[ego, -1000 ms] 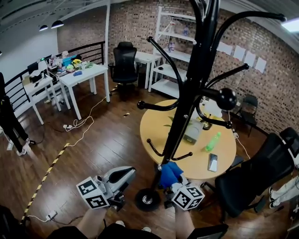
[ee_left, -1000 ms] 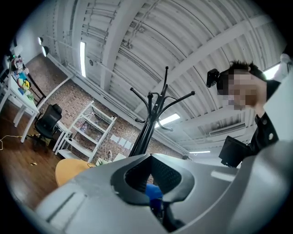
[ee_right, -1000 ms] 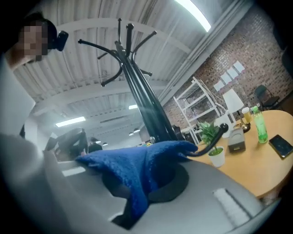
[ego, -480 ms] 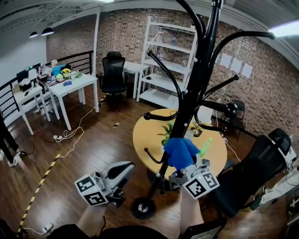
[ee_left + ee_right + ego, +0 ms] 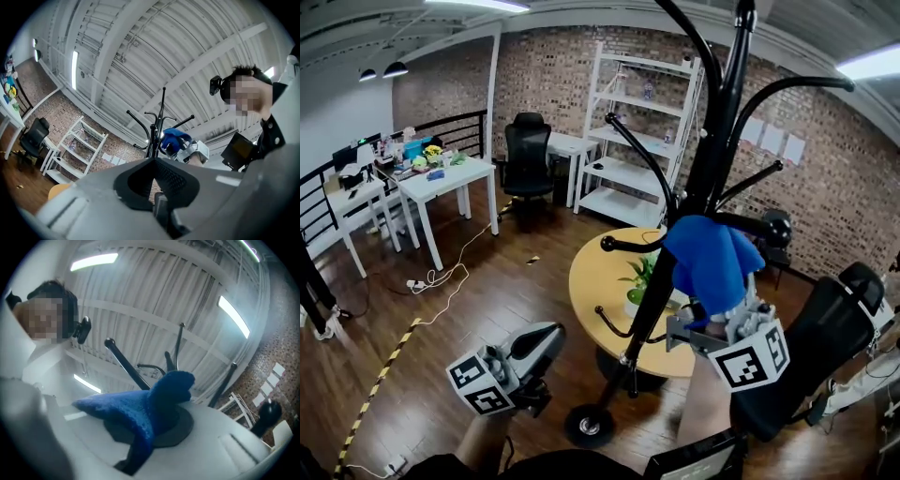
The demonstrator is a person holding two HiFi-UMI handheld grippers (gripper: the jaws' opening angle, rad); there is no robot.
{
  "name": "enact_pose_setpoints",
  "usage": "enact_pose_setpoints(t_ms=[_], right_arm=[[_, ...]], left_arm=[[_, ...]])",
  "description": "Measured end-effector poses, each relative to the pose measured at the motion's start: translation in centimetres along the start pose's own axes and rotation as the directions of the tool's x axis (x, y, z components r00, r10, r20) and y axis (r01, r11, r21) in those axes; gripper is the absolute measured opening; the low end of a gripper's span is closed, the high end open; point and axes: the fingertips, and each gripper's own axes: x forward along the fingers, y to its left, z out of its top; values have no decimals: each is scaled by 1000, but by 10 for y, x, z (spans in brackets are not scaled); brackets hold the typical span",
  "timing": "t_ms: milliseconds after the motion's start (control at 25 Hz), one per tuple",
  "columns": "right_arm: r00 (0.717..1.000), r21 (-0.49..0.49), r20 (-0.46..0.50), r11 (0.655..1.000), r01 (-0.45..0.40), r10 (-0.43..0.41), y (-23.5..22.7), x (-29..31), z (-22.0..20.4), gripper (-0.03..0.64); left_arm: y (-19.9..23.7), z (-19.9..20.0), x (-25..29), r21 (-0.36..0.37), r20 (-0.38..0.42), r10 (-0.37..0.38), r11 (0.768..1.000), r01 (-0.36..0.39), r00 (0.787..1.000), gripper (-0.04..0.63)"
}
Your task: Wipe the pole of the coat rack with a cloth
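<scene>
Blue cloth (image 5: 710, 255): likely soft, light and floppy; best pinched at its bunched lower fold.
Where: against the pole (image 5: 705, 169), at the rack's middle hooks.
Right gripper (image 5: 719, 319): jaws clamped on the cloth.
Left gripper (image 5: 536, 343): jaws together, empty, low near the base (image 5: 584, 427).
Count: one cloth, one pole, two grippers.

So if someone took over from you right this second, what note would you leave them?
Right gripper: shut on the blue cloth, raised at the coat rack pole, about mid-height.
Left gripper: shut, empty, held low near the rack's base.
Done: cloth is gripped and brought to the pole.
Left: wiping along the pole; how much is already wiped doesn't show.
</scene>
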Motion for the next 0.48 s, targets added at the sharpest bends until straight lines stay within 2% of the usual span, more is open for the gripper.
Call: enact_pose_setpoints(t_ms=[120, 280, 360, 480], right_arm=[[994, -14, 74, 997, -76, 77, 29, -4, 32, 21], [967, -46, 174, 982, -181, 186, 66, -10, 71, 21], [959, -70, 191, 977, -200, 210, 76, -11, 83, 21], [963, -90, 188, 980, -180, 194, 73, -10, 80, 21]], left_arm=[[2, 1, 3, 0, 3, -7, 1000, 7, 1000, 0], [5, 1, 11, -2, 3, -26, 1000, 26, 1000, 0], [5, 2, 13, -2, 3, -34, 999, 34, 999, 0], [5, 2, 14, -5, 4, -40, 999, 40, 999, 0]])
